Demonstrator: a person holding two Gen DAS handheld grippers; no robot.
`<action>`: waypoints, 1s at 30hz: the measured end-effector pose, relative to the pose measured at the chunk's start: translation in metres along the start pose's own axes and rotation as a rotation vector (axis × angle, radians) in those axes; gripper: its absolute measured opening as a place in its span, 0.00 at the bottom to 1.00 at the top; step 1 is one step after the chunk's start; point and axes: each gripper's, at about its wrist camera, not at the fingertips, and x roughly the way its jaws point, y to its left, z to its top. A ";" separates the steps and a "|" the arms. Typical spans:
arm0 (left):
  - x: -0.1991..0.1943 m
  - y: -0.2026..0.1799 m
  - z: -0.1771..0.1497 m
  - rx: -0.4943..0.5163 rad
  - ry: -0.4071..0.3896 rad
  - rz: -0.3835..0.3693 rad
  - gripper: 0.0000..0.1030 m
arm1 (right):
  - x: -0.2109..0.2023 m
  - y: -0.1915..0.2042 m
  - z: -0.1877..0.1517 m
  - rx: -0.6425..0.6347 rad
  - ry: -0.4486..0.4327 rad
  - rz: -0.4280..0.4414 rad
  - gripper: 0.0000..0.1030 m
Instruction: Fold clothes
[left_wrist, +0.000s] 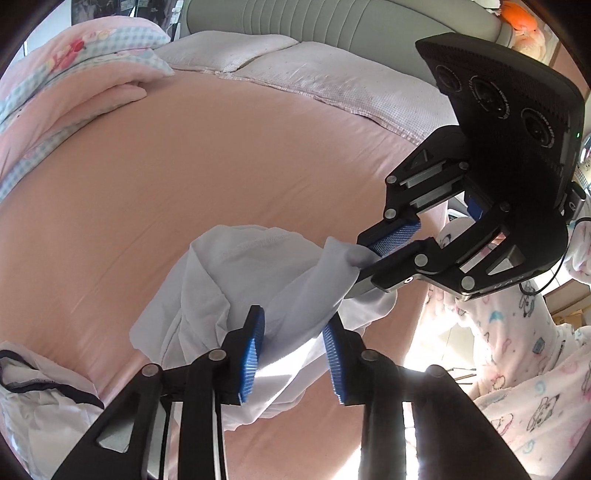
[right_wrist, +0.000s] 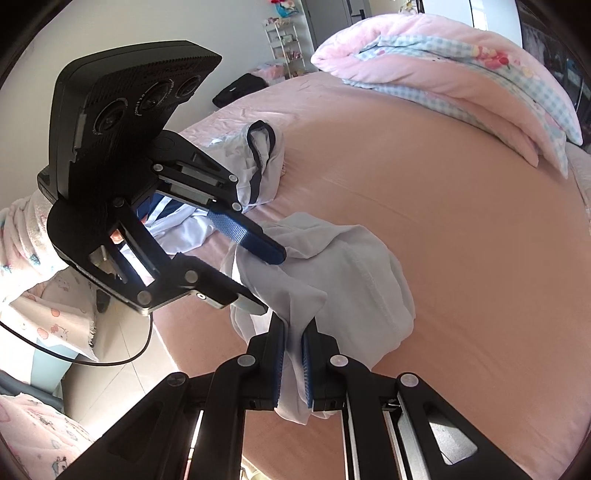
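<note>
A crumpled white garment (left_wrist: 221, 266) (right_wrist: 362, 280) lies on the pink bed sheet (left_wrist: 147, 184) (right_wrist: 461, 240), one end lifted. My right gripper (right_wrist: 295, 321) (left_wrist: 358, 262) is shut on that lifted end, with cloth pinched between its blue pads. My left gripper (left_wrist: 295, 317) (right_wrist: 271, 282) sits close beside it over the same bunch of cloth. Its pads stand apart with white fabric hanging in the gap, and I see no pinch on it. A second white garment with dark trim (left_wrist: 37, 387) (right_wrist: 262, 158) lies further off on the bed.
A folded pink and blue-checked quilt (left_wrist: 74, 74) (right_wrist: 461, 74) sits on the far part of the bed. Pillows (left_wrist: 295, 74) lie against the grey headboard (left_wrist: 332, 22). A person's patterned fleece sleeve (left_wrist: 517, 350) (right_wrist: 22, 240) is at the bed's edge. A black item (right_wrist: 240, 88) lies on a far corner.
</note>
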 end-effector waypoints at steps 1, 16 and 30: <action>0.006 0.000 0.000 -0.009 0.035 0.018 0.24 | 0.001 -0.001 0.000 0.001 0.002 -0.003 0.06; 0.003 0.010 0.003 -0.245 -0.011 0.129 0.12 | 0.017 -0.011 -0.008 0.038 0.061 0.008 0.07; -0.006 0.024 0.001 -0.281 -0.037 0.221 0.13 | 0.034 -0.012 -0.012 0.052 0.124 -0.023 0.07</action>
